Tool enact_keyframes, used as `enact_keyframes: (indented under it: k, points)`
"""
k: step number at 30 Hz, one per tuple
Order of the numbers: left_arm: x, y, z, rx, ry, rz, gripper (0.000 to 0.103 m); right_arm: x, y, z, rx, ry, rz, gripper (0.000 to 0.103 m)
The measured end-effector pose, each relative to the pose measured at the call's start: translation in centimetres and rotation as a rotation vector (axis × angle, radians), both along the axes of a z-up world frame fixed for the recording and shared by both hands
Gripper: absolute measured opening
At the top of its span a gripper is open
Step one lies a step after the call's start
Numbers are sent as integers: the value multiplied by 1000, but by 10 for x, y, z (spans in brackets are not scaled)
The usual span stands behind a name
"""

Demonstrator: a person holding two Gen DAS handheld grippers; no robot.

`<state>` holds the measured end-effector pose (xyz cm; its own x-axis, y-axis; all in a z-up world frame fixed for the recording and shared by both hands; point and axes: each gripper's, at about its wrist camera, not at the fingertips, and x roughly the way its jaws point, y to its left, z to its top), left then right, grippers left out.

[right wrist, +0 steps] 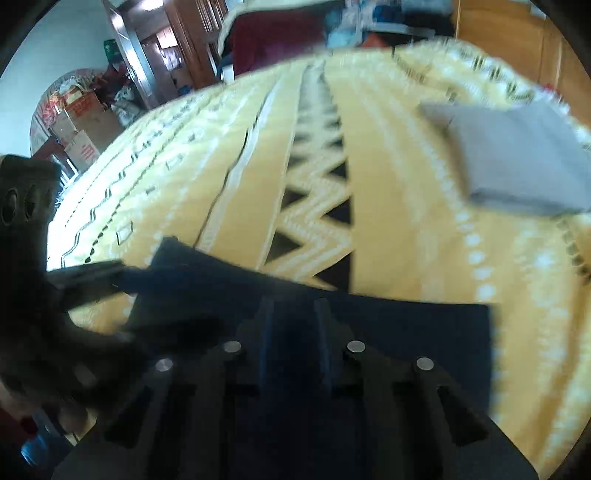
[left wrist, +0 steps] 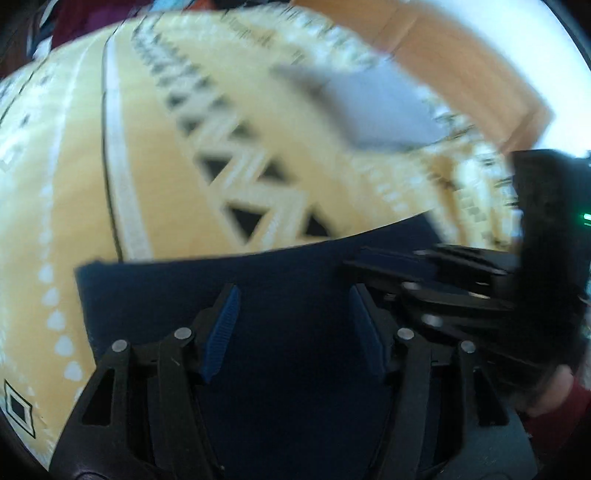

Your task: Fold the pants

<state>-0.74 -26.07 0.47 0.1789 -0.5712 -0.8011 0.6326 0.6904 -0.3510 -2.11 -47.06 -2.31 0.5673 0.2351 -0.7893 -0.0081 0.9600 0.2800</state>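
Dark navy pants [left wrist: 288, 273] lie folded into a flat rectangle on a yellow patterned bedspread [left wrist: 166, 166]. My left gripper [left wrist: 293, 325] hovers over them, its blue pads wide apart with only flat fabric beneath, so it is open. In the right wrist view the same pants [right wrist: 406, 332] spread under my right gripper [right wrist: 295, 325]. Its fingers stand close together with a narrow gap, and I see no fabric pinched between them. Each gripper shows in the other's view: the right gripper [left wrist: 424, 273] at the pants' right edge, the left gripper [right wrist: 96, 277] at their left edge. Both pictures are blurred.
A grey folded garment [left wrist: 388, 107] rests farther up the bed, also in the right wrist view as the grey garment [right wrist: 517, 158]. Wooden furniture [right wrist: 509, 40] borders the bed. Piled clothes [right wrist: 369, 22] and cardboard boxes [right wrist: 81, 129] lie beyond. A red sleeve [left wrist: 565, 402] shows at right.
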Motion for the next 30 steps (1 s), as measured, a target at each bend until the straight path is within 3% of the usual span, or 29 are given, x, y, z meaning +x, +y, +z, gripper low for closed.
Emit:
enact_keyframes:
  k: [3,5,7,13,21,24,30]
  points:
    - [6,12,-5,18,-18,50,56,3,-5,-15,-34,25,8,12]
    - [9,22,-5,19,-32,77,56,1,-17,-14,-33,24,-3,11]
    - [13,35,-5,25,-43,112,56,-3,-33,-13,-33,23,-16,0]
    - [17,42,-8,40,-62,130,55,-10,-63,-14,-30,21,-24,0]
    - [18,46,-6,33,-64,145,56,-32,-98,-9,-130,49,-122,0]
    - [14,46,-3,43,-74,158,56,-48,-107,0,-217,53,-188,38]
    - [-12,56,18,-11,-68,174,58,-109,-82,34,-232,-36,-169,38]
